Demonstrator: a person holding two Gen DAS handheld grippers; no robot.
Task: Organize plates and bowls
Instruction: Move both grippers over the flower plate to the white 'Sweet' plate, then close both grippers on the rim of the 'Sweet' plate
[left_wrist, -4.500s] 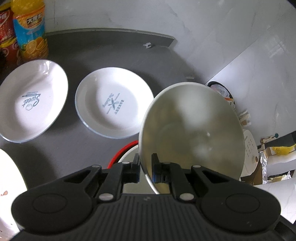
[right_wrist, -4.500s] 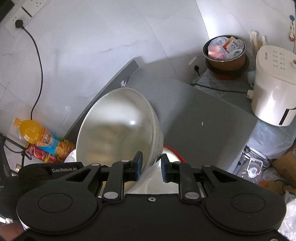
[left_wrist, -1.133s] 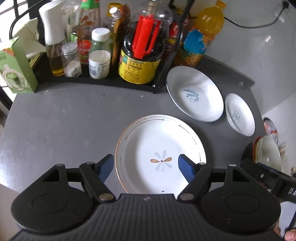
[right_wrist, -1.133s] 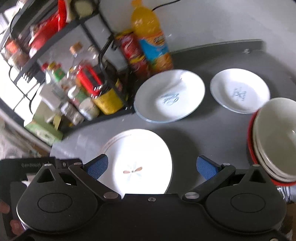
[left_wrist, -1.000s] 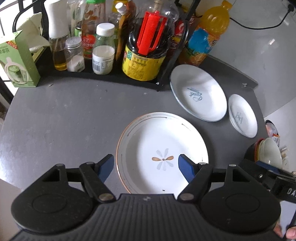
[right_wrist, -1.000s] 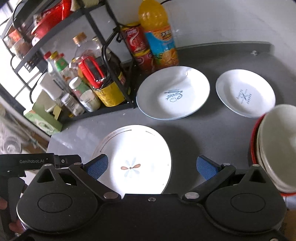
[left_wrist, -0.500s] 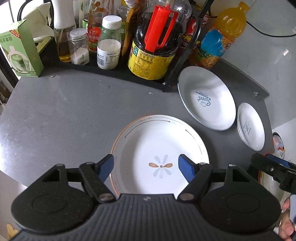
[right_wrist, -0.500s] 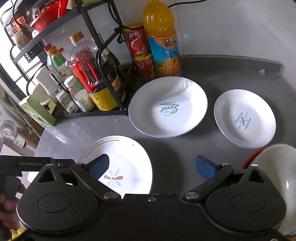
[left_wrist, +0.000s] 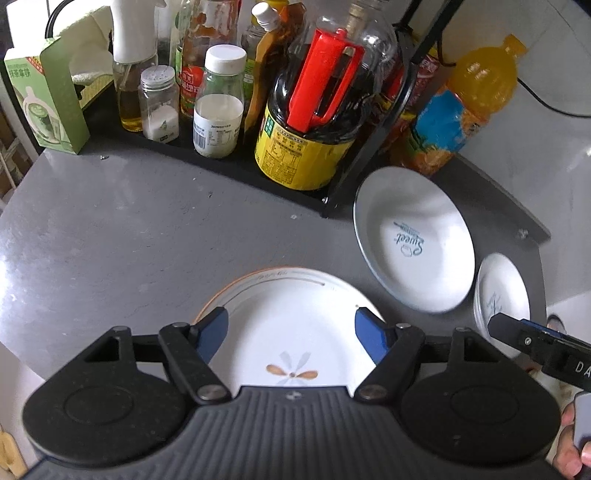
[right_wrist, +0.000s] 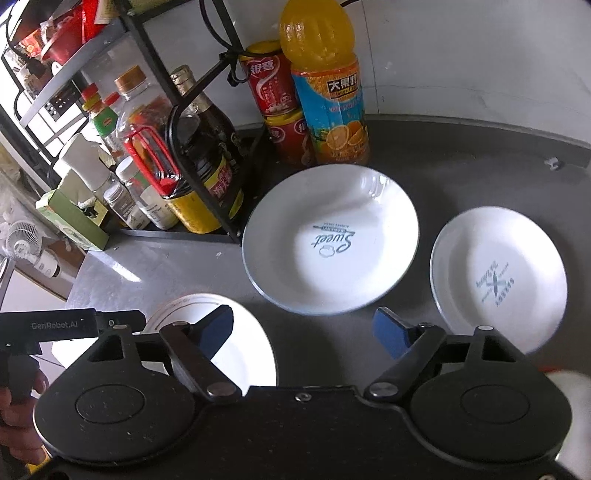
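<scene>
Left gripper (left_wrist: 291, 330) and right gripper (right_wrist: 303, 330), jaws spread and empty, poised over three separate plates: flower plate (left_wrist: 291, 314) nearest, "Sweet" plate (right_wrist: 330, 240) beyond, small plate (right_wrist: 498, 277) right; a shallow rim pinch could let glazed ceramic slip.

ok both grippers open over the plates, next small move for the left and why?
Probably lower the left gripper onto the near rim of the flower plate and close. Its jaws are open and empty right above that plate, which lies apart from the Sweet plate.
</scene>
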